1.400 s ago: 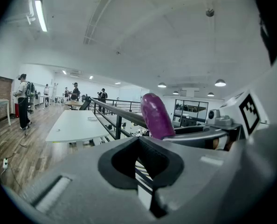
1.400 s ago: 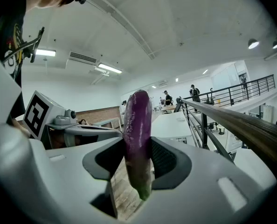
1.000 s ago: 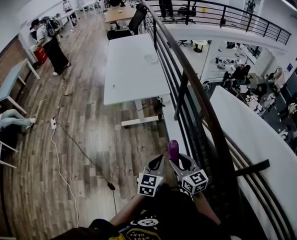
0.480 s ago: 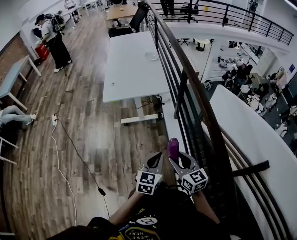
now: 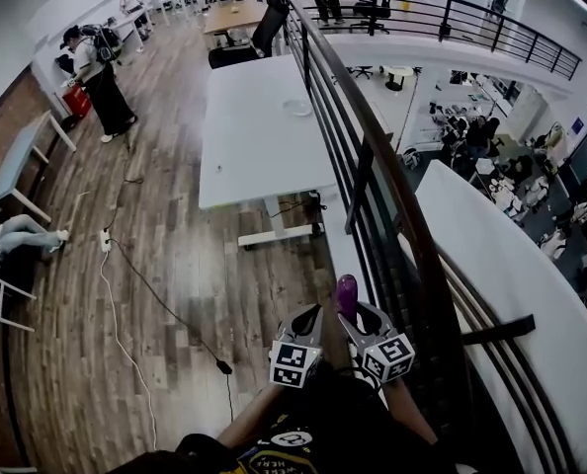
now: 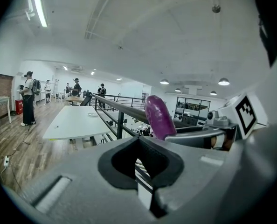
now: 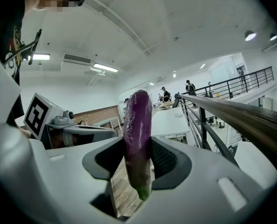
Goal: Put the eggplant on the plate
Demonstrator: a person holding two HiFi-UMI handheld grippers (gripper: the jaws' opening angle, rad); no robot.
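Observation:
A purple eggplant (image 5: 345, 292) stands upright between the jaws of my right gripper (image 5: 350, 316), which is shut on it. In the right gripper view the eggplant (image 7: 137, 139) fills the gap of the right gripper (image 7: 137, 149), green stem end down. My left gripper (image 5: 308, 320) is held close beside it on the left, and its jaws look shut with nothing between them. In the left gripper view the eggplant (image 6: 159, 118) rises just right of the left gripper (image 6: 139, 143). A small pale plate (image 5: 296, 108) lies far ahead on a white table (image 5: 254, 146).
A black metal railing (image 5: 373, 156) runs along my right, with a drop to a lower floor beyond it. Cables (image 5: 116, 294) trail across the wooden floor on the left. A person (image 5: 101, 77) stands far left, with others at the back. A light bench (image 5: 17, 161) stands by the left wall.
The table and railing have shifted a little in the head view, as if I have stepped forward. Both grippers keep their pose, and the eggplant stays gripped.

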